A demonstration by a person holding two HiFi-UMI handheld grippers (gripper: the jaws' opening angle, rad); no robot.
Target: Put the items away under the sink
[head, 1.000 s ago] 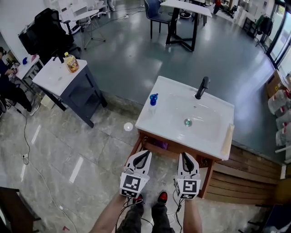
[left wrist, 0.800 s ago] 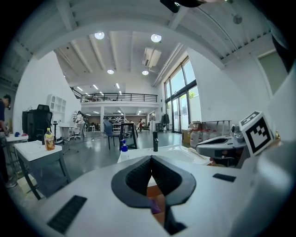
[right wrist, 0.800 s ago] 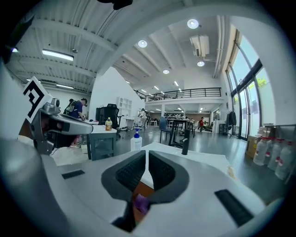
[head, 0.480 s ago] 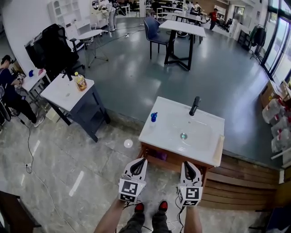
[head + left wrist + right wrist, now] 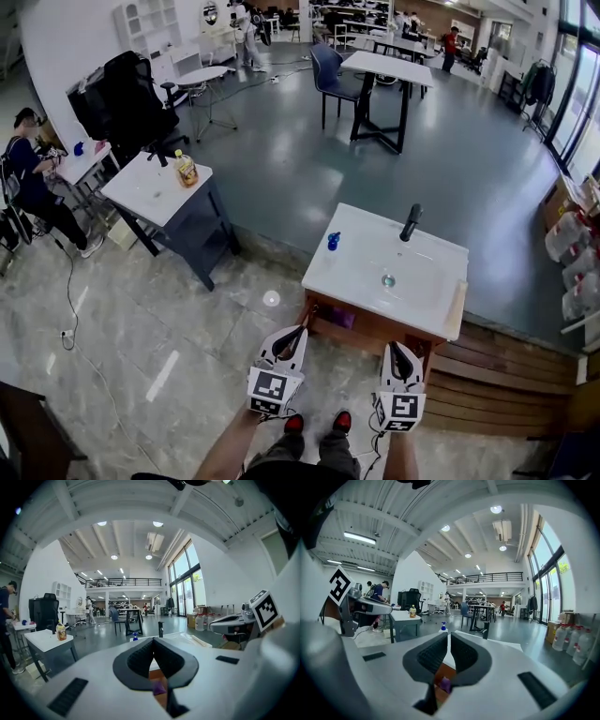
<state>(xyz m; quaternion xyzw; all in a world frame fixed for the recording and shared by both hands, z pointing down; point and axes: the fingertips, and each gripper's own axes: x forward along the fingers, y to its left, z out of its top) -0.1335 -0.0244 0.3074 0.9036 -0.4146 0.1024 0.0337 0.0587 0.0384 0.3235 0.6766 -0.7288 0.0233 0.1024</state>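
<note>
L tool (image 5: 296, 333) & R tool (image 5: 395, 349) noted pressed together, nothing held; blue spray bottle (image 5: 333, 241) on sink (image 5: 349, 277) judged light, stiff, slick, to be gripped approx. mid-body.

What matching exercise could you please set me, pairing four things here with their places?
Things:
1. blue spray bottle
2. black faucet
3. yellow bottle
4. purple item

Places:
A. on the white side table
B. in the wooden cabinet below the basin
C. at the sink top's far edge
D. on the sink top's left edge

Pairs: 1-D, 2-C, 3-A, 4-B
</note>
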